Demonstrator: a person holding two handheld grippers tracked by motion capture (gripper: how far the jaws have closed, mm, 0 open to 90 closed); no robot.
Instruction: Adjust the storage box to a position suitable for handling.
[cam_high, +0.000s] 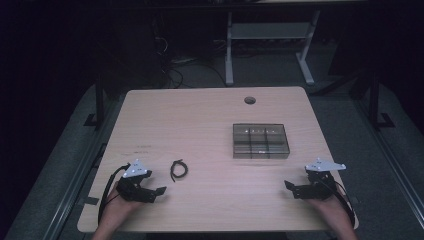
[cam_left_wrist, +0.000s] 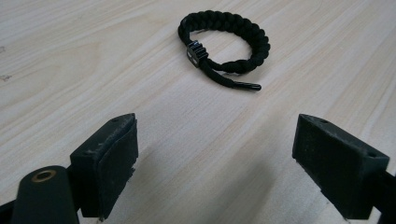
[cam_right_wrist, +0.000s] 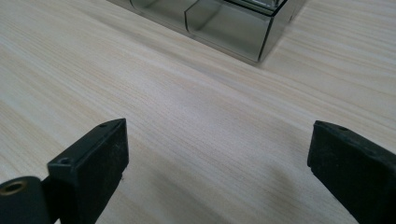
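Note:
A black braided paracord bracelet (cam_high: 179, 169) with a small buckle lies on the wooden table, left of centre; it is sharp in the left gripper view (cam_left_wrist: 226, 44), a short way beyond the jaws. My left gripper (cam_high: 159, 191) (cam_left_wrist: 215, 161) rests near the front left edge, open, nothing between its jaws. A smoky clear box (cam_high: 260, 140) with several compartments sits right of centre; its near corner (cam_right_wrist: 233, 25) shows ahead of my right gripper. My right gripper (cam_high: 288, 185) (cam_right_wrist: 217, 170) rests near the front right edge, open and holding nothing.
The wooden table (cam_high: 200, 120) has a round cable hole (cam_high: 249, 100) at its far edge. Beyond it stands a white desk frame (cam_high: 270, 40) on a dark floor. Cables trail from both grippers off the front edge.

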